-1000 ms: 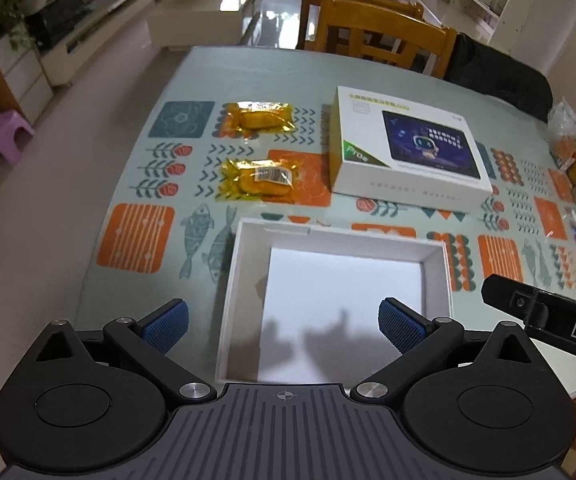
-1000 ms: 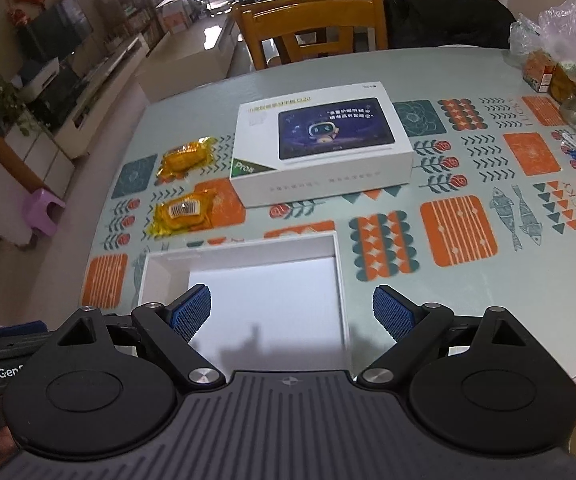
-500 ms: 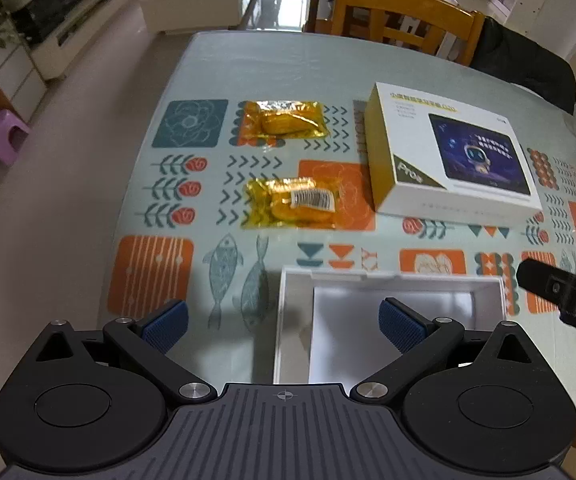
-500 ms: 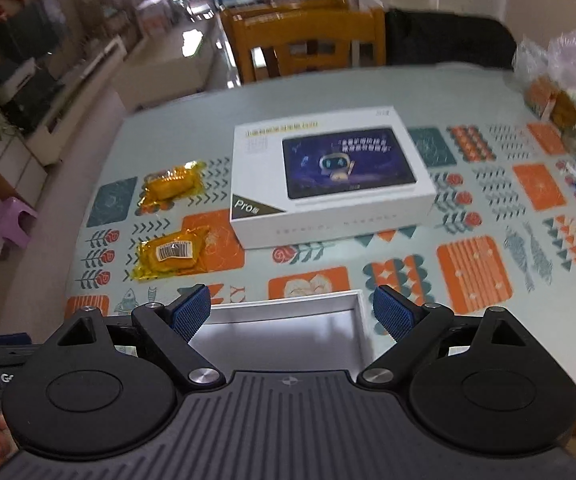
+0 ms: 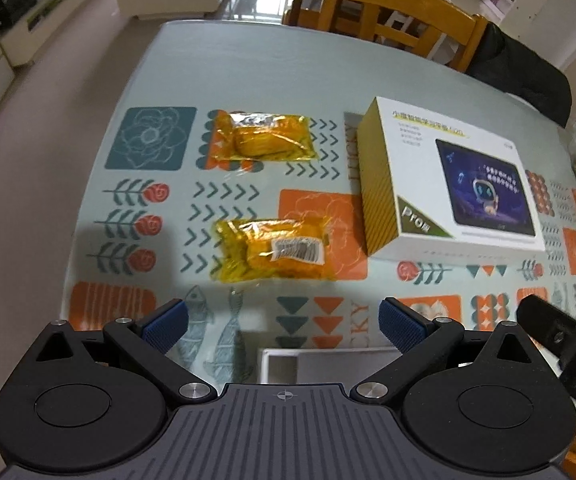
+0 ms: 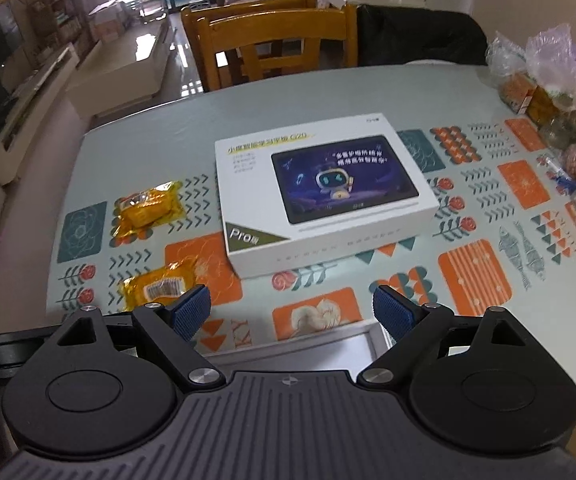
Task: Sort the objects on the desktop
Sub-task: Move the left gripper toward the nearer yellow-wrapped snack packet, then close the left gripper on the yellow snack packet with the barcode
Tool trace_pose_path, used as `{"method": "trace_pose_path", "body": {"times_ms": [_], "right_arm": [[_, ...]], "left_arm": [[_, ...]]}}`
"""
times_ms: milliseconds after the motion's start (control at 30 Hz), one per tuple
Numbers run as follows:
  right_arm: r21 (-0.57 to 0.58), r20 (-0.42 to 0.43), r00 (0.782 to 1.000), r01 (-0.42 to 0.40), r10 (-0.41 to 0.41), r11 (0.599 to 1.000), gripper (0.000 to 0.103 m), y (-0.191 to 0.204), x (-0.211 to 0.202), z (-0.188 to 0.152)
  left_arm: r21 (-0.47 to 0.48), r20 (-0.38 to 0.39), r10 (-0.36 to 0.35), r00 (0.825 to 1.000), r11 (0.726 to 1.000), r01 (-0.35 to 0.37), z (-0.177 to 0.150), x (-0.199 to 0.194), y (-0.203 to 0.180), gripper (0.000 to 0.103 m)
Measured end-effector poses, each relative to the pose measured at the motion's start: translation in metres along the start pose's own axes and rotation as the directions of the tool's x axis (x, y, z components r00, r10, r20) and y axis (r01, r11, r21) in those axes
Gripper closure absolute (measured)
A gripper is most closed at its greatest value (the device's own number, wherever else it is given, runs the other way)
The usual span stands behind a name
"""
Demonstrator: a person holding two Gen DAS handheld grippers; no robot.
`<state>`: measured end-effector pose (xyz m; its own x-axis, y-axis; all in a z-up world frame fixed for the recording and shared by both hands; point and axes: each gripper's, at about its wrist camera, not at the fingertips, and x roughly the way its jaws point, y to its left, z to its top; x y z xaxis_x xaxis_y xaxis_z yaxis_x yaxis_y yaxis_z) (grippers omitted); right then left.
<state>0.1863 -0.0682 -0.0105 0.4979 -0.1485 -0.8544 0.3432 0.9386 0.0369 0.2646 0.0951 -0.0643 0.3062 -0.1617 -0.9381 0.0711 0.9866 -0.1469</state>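
Note:
Two yellow snack packets lie on the patterned tablecloth: the near packet with a barcode label, and the far packet. A white tablet box lies to their right. An empty white tray sits at the near table edge, mostly hidden behind both grippers. My left gripper is open above the tablecloth, short of the near packet. My right gripper is open over the tray's far rim, nothing held.
Bagged snacks and jars crowd the table's right side. Wooden chairs stand at the far edge, one with a dark garment on it. The table's left edge drops to the floor. The right gripper's body shows at the left view's right.
Both grippers have moved forward over the table; the white tray has slid down under them and the packets and tablet box are closer. Both stayed open.

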Motion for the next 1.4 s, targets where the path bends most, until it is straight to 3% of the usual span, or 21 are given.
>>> {"method": "trace_pose_path", "body": {"times_ms": [133, 300, 633, 967, 1267, 1400], "right_arm": [[-0.049, -0.006, 1.000, 0.013, -0.013, 0.999, 0.000, 0.006, 0.010, 0.010], [-0.046, -0.103, 0.995, -0.003, -0.002, 0.999, 0.000, 0.004, 0.036, 0.025], [-0.068, -0.141, 0.990, -0.038, 0.028, 0.997, 0.000, 0.001, 0.060, 0.034], [-0.052, -0.185, 0.982, -0.055, 0.045, 0.997, 0.000, -0.008, 0.078, 0.034], [-0.033, -0.213, 0.976, -0.046, 0.038, 0.998, 0.000, -0.015, 0.090, 0.030], [-0.029, -0.210, 0.977, -0.050, 0.043, 0.998, 0.000, -0.017, 0.089, 0.030]], "left_arm": [[-0.015, -0.012, 0.011, 1.000, 1.000, -0.011, 0.008, 0.010, -0.006, 0.000], [-0.021, -0.024, 0.050, 0.998, 0.998, -0.051, 0.019, 0.025, -0.013, 0.000], [-0.029, -0.123, 0.092, 0.988, 0.995, -0.096, 0.043, 0.092, -0.011, 0.000], [-0.020, -0.171, 0.128, 0.977, 0.991, -0.133, 0.052, 0.135, -0.010, 0.000], [0.079, -0.170, 0.214, 0.962, 0.976, -0.203, 0.043, 0.162, -0.024, 0.000], [0.077, -0.167, 0.209, 0.964, 0.977, -0.199, 0.041, 0.162, -0.023, 0.000]]}}
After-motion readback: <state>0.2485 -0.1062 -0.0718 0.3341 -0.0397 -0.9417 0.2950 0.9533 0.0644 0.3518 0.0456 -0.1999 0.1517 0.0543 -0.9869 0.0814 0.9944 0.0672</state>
